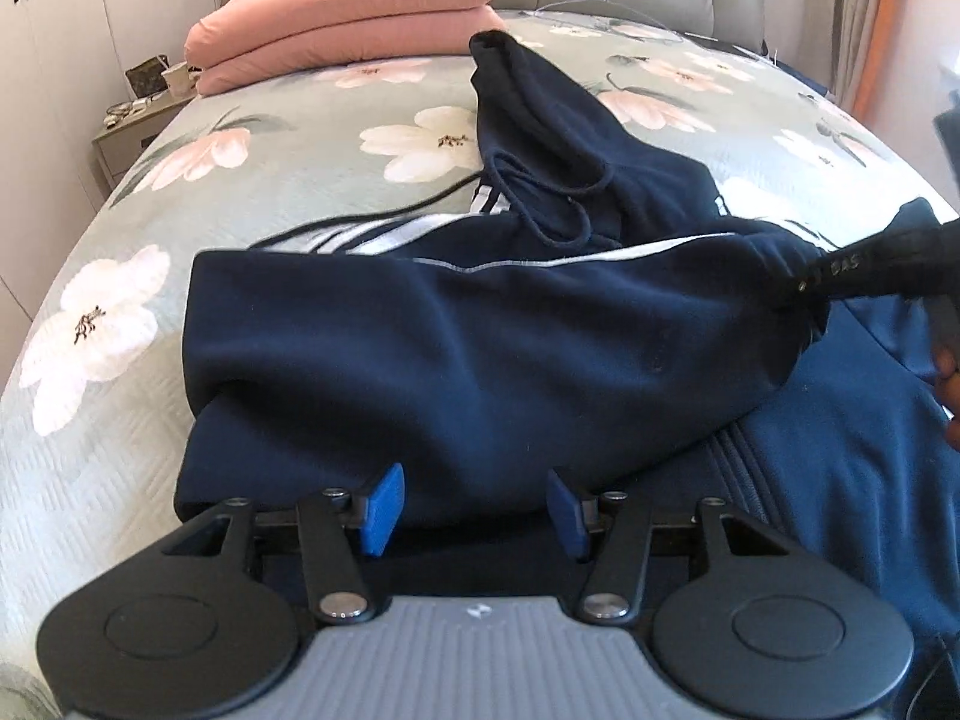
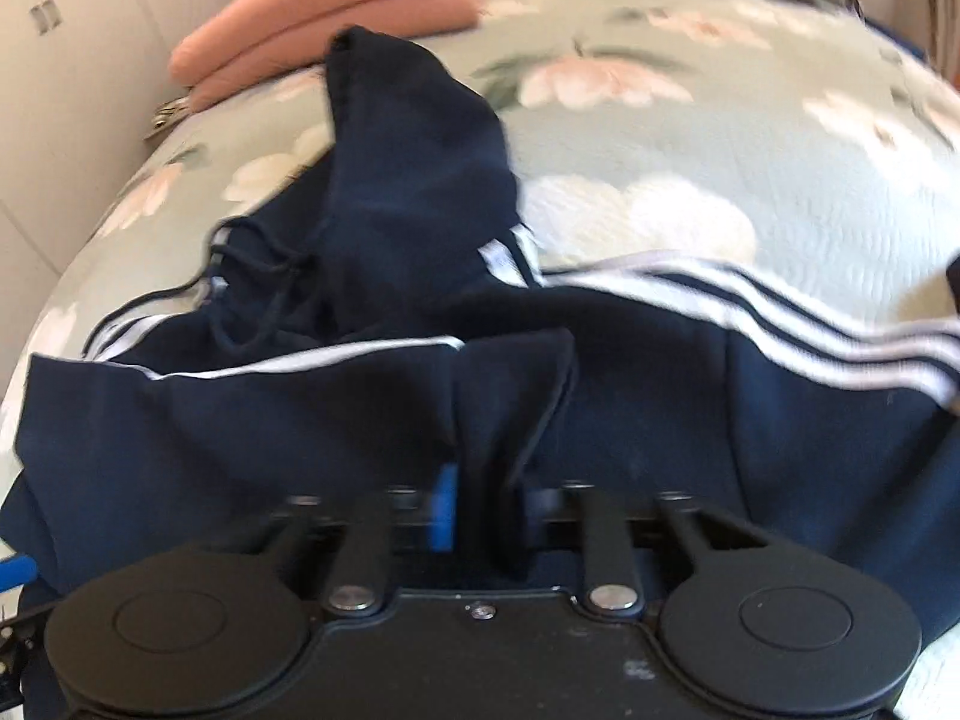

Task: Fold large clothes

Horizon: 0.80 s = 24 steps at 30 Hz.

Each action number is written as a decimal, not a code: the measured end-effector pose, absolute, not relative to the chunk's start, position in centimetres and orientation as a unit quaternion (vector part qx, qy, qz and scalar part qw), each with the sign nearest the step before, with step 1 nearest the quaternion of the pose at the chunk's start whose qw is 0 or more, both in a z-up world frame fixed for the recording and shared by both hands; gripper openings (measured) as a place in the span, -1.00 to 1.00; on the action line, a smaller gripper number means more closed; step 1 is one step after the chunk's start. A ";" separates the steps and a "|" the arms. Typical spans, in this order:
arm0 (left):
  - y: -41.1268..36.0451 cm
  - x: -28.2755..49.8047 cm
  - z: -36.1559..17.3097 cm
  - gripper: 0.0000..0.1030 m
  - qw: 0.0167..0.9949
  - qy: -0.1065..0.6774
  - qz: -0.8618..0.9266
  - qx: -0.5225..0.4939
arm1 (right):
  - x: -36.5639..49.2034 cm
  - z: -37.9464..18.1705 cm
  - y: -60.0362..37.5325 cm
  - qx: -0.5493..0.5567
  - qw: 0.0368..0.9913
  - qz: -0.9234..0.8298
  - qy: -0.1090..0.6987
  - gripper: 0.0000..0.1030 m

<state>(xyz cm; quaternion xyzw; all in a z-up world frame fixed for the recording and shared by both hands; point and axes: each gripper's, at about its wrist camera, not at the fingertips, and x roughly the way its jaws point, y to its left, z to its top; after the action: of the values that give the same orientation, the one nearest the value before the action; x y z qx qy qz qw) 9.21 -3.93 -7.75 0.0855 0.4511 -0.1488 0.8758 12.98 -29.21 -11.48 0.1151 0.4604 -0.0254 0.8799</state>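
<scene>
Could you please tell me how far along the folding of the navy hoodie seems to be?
Early stage. One sleeve already lies across the hoodie body. The right tongs grip that sleeve's cuff; the left tongs are open. The striped sleeve and hood remain unfolded.

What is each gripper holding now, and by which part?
The right gripper holds the hoodie by the cuff end of a sleeve folded across its body. The left gripper is open and holds nothing.
</scene>
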 end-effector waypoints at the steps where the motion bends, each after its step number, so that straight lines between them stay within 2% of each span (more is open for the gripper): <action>1: -4.0 9.2 -7.5 0.07 0.878 0.447 -0.147 0.088 | 12.6 -10.5 -29.1 0.113 0.886 -0.026 0.448 -0.69; 7: -4.1 9.4 -5.5 0.07 0.898 0.412 -0.134 0.082 | 9.1 -3.9 -29.8 0.060 0.926 -0.065 0.368 -0.71; 11: -4.8 10.1 -6.0 0.07 0.904 0.406 -0.113 0.070 | 7.6 -2.9 -32.4 0.033 0.927 -0.127 0.353 -0.70; 14: -5.8 11.3 -8.0 0.07 0.897 0.424 -0.096 0.079 | 8.4 -6.9 -34.3 0.052 0.895 -0.146 0.417 -0.40; 15: -6.0 11.7 -8.7 0.06 0.894 0.432 -0.086 0.087 | 8.9 -8.8 -34.8 0.051 0.879 -0.154 0.449 -0.17; 17: -6.8 12.3 -9.8 -0.04 0.888 0.439 -0.063 0.119 | 9.7 -12.0 -35.8 0.035 0.839 -0.189 0.509 -0.15; 18: -7.1 12.2 -9.7 -0.09 0.890 0.434 -0.059 0.128 | 9.4 -12.1 -36.4 0.046 0.836 -0.199 0.509 -0.15; 22: -7.4 11.8 -7.7 0.06 0.900 0.411 -0.098 0.107 | 7.2 -7.0 -36.5 0.077 0.883 -0.188 0.422 -0.10; 24: -8.1 12.1 -7.9 0.04 0.898 0.413 -0.099 0.116 | 7.6 -6.3 -34.4 0.075 0.898 -0.124 0.415 -0.10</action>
<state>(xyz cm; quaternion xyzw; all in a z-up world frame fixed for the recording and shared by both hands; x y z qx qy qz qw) 12.09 -8.12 -7.94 0.1158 0.4132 -0.0986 0.8979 7.63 -34.41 -6.29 0.0746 0.4148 -0.1237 0.8984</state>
